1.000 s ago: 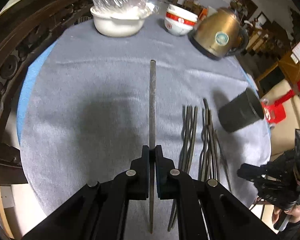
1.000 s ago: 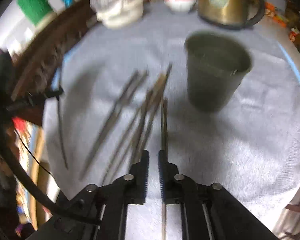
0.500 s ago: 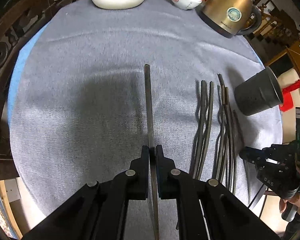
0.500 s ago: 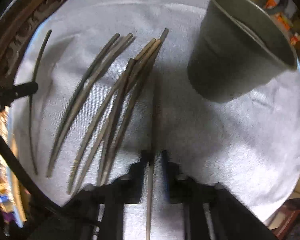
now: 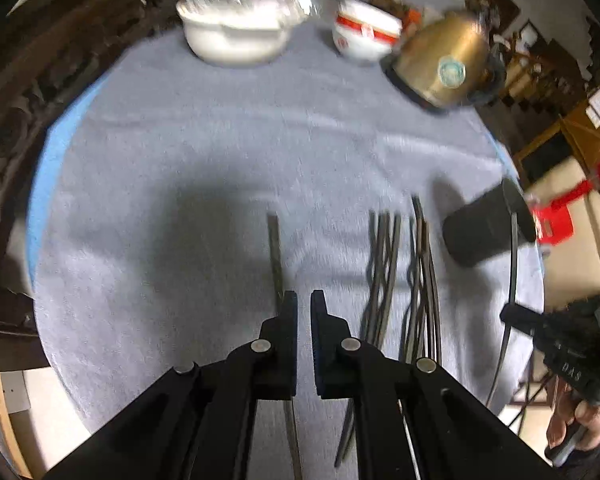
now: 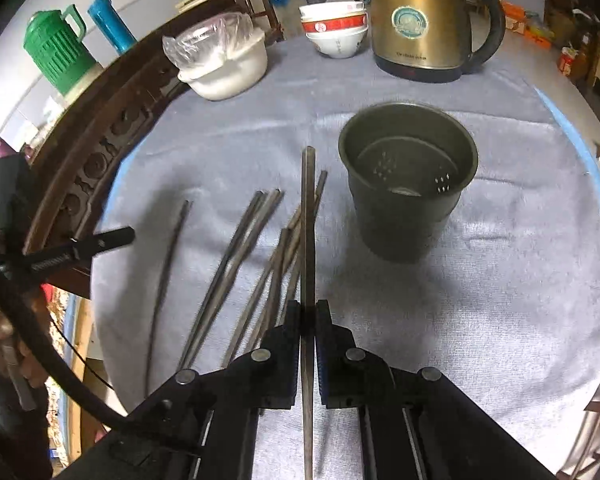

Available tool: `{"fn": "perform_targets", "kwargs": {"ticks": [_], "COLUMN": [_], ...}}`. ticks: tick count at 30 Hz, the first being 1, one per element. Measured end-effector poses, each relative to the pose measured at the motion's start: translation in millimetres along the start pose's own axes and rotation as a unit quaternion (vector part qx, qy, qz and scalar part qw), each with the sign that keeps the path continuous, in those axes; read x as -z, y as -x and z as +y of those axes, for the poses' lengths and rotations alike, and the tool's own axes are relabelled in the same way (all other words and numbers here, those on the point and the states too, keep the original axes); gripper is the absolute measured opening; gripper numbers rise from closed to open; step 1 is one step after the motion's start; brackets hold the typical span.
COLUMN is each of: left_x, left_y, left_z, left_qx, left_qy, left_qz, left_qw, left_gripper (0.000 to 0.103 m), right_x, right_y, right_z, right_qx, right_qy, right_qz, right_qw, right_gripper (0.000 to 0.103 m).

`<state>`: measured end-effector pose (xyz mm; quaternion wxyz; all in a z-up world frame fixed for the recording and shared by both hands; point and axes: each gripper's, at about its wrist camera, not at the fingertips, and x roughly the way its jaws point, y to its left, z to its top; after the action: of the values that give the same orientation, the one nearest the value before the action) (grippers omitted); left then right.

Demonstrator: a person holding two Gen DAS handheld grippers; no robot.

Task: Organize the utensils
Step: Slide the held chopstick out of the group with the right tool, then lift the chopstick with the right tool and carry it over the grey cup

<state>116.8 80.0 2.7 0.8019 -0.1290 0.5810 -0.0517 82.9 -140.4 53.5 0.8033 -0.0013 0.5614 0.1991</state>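
The right gripper (image 6: pixel 308 312) has its jaws clamped on one dark chopstick (image 6: pixel 308 220). The chopstick runs straight out along the fingers, and its far end shows just left of the dark cup (image 6: pixel 408 184). Under and beside that held stick, a loose pile of chopsticks (image 6: pixel 236 248) lies fanned out on the grey cloth (image 6: pixel 500 300), some crossing one another. Further left, a single chopstick (image 6: pixel 172 264) lies apart from the pile. The left gripper (image 5: pixel 303 304) hangs over this single stick with its jaws drawn nearly together, and only a thin slit of cloth shows between them. In the blurred left wrist view, the stick passes along the outer edge of the left finger rather than through the slit. From the right wrist view, the gripper's tip sits a little to the left of the stick, and I cannot tell whether they touch. The cup stands upright on the cloth just right of the pile, with small holes in its inner wall. Beyond it, at the far edge of the cloth, are a white dish covered in plastic film (image 6: pixel 228 68), stacked red-banded bowls (image 6: pixel 336 36) and a gold kettle (image 6: pixel 420 28). A green jug (image 6: pixel 56 52) and a blue bottle (image 6: pixel 110 24) stand behind the carved wooden rim.
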Motion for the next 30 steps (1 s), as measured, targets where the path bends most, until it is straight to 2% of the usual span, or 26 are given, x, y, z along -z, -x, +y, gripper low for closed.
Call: {"fn": "perform_targets", "kwargs": {"ticks": [3, 6, 8, 11, 12, 18, 22, 25, 28, 30], "left_x": [3, 6, 4, 4, 2, -1, -2, -3, -6, -9], "left_y": [-20, -34, -43, -63, -59, -56, -41, -16, 14, 38], "left_z": [0, 4, 6, 5, 5, 9, 17, 18, 13, 11], "left_qx": [-0.022, -0.034, -0.036, -0.048, -0.047, -0.032, -0.021, -0.003, 0.010, 0.003], "left_qy": [-0.008, 0.006, 0.014, 0.015, 0.014, 0.014, 0.024, 0.030, 0.031, 0.031], "left_qz": [0.050, 0.072, 0.083, 0.117, 0.104, 0.103, 0.083, 0.045, -0.010, -0.067], "left_qw": [0.9985, 0.9968, 0.9958, 0.9919, 0.9934, 0.9940, 0.9961, 0.9985, 0.9994, 0.9973], "left_gripper": [0.007, 0.007, 0.007, 0.007, 0.007, 0.005, 0.005, 0.005, 0.005, 0.005], "right_x": [11, 16, 33, 40, 42, 46, 44, 42, 37, 32], "right_y": [-3, -25, -27, -40, -43, -43, -37, -28, -14, 1], "right_z": [1, 4, 0, 1, 2, -2, -6, -8, -9, -10], "right_qx": [0.001, -0.004, -0.006, -0.007, -0.008, -0.010, -0.015, -0.021, -0.024, -0.022], "right_qy": [0.006, 0.010, 0.010, 0.014, 0.016, 0.017, 0.008, 0.006, 0.001, -0.004], "right_qz": [0.008, 0.025, 0.036, 0.054, 0.058, 0.064, 0.054, 0.038, 0.011, -0.018], "right_qw": [1.000, 1.000, 0.999, 0.998, 0.998, 0.998, 0.998, 0.999, 1.000, 1.000], "right_gripper": [0.008, 0.008, 0.008, 0.008, 0.008, 0.008, 0.008, 0.008, 0.008, 0.008]}}
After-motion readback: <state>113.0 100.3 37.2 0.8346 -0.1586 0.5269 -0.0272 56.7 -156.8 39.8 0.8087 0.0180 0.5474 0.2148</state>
